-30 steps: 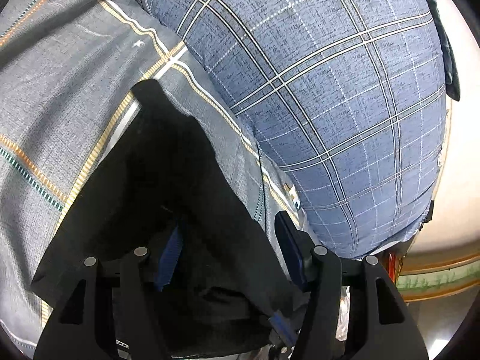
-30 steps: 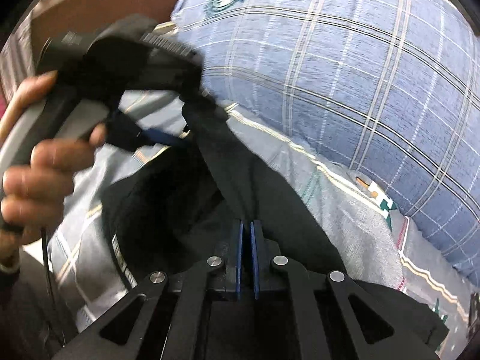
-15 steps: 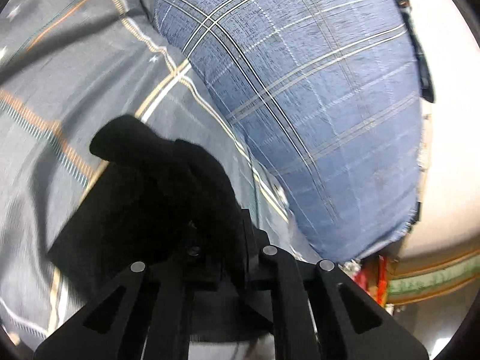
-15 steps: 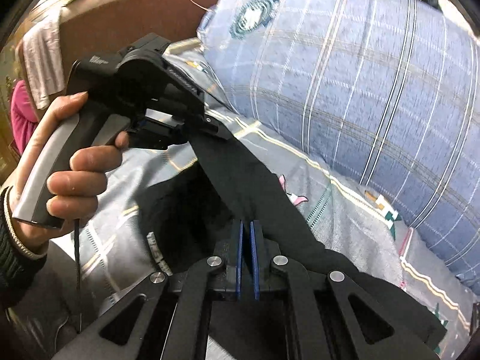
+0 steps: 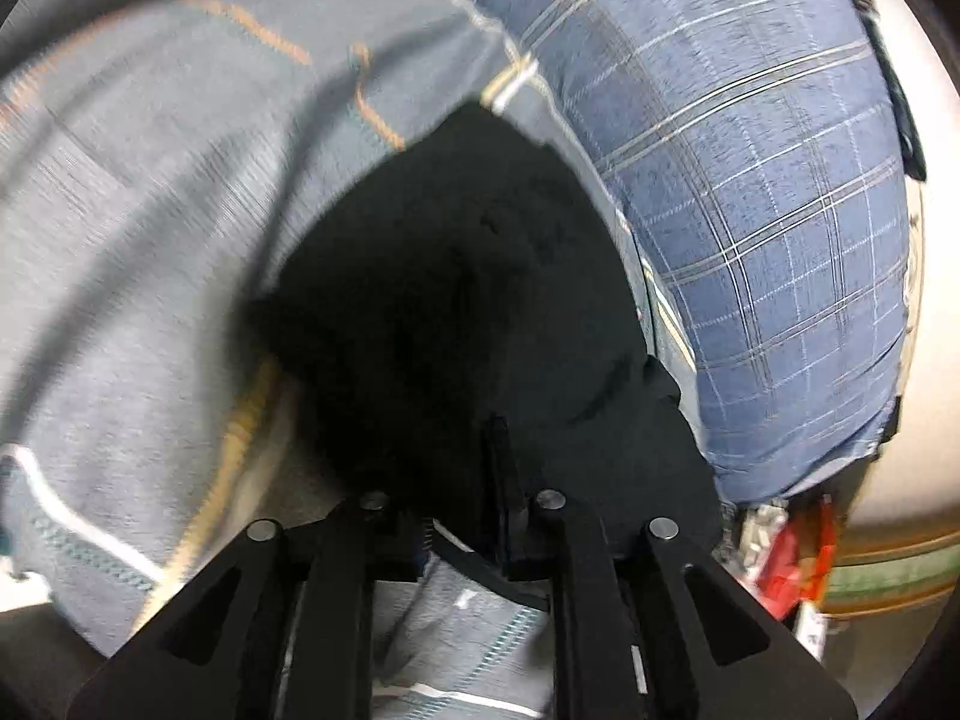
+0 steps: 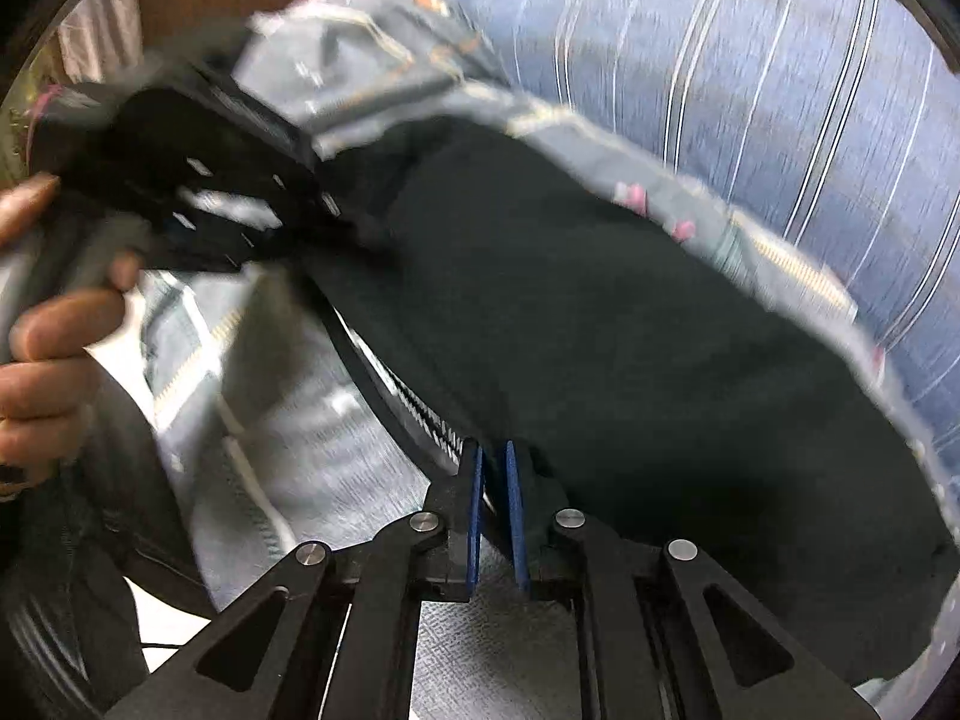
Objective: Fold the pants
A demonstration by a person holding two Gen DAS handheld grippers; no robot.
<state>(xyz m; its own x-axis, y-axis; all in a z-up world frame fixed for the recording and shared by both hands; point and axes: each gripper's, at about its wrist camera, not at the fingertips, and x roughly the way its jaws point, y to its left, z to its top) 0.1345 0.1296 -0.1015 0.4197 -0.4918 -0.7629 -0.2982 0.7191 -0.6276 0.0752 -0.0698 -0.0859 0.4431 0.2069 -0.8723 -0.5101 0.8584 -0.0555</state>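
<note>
Both grippers have dropped closer to the grey bedsheet [image 5: 150, 252], spreading the black pants [image 6: 600, 330] flat beside the blue plaid pillow [image 5: 750, 210]. Left gripper [image 5: 474, 450] pinches the cloth; right gripper [image 6: 492, 480], just easing apart, nips the waistband.

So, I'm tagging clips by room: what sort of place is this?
Probably a bedroom: black pants lie on a grey patterned bedsheet beside a big blue plaid pillow.

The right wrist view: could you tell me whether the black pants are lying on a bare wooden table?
No, the black pants lie spread on a grey patterned bedsheet, beside a blue plaid pillow.
</note>
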